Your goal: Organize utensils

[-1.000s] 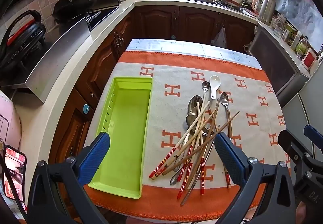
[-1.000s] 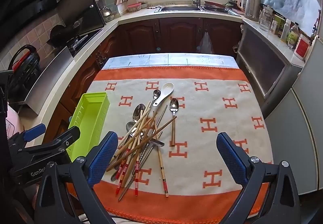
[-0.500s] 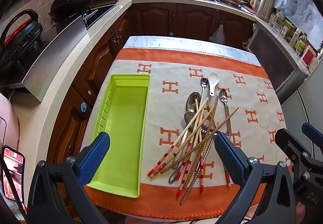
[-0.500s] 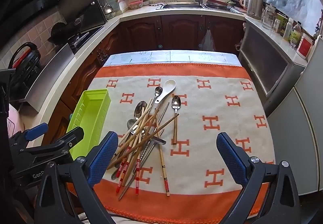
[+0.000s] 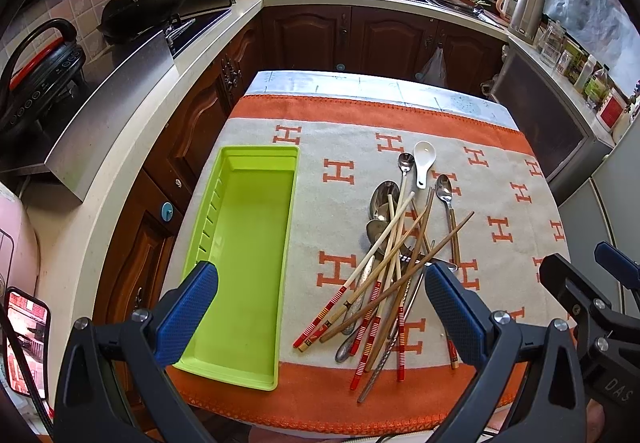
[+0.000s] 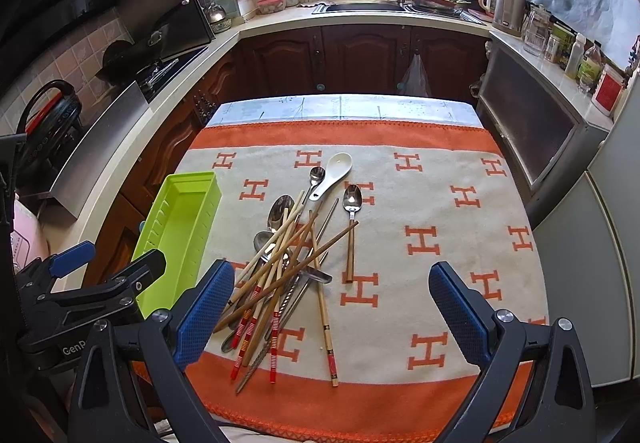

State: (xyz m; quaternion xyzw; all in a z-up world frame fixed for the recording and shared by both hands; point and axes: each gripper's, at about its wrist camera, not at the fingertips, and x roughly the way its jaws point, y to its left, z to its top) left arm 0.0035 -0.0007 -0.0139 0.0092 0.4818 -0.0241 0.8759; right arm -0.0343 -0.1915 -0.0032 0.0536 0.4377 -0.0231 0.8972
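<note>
A lime green tray [image 5: 240, 243] lies empty along the left side of the orange-and-cream cloth. To its right is a tangled pile of chopsticks and metal spoons [image 5: 392, 267]. A white ceramic spoon [image 5: 424, 163] and a wooden-handled metal spoon [image 5: 444, 189] lie at the pile's far end. My left gripper [image 5: 320, 303] is open above the near edge, straddling the tray's corner and the pile. My right gripper [image 6: 332, 309] is open above the pile [image 6: 280, 271], holding nothing. The tray [image 6: 176, 227] shows at the left of the right wrist view.
The cloth-covered table [image 6: 344, 107] stands in a kitchen, ringed by dark wood cabinets [image 6: 360, 55]. A stove and counter [image 5: 120, 55] run along the left and a sink [image 6: 360, 5] sits at the back. The cloth's right half [image 6: 460, 243] carries no objects.
Both wrist views have shifted slightly, so the table sits a little higher in frame. The utensils and tray have not moved. Both grippers stay open.
</note>
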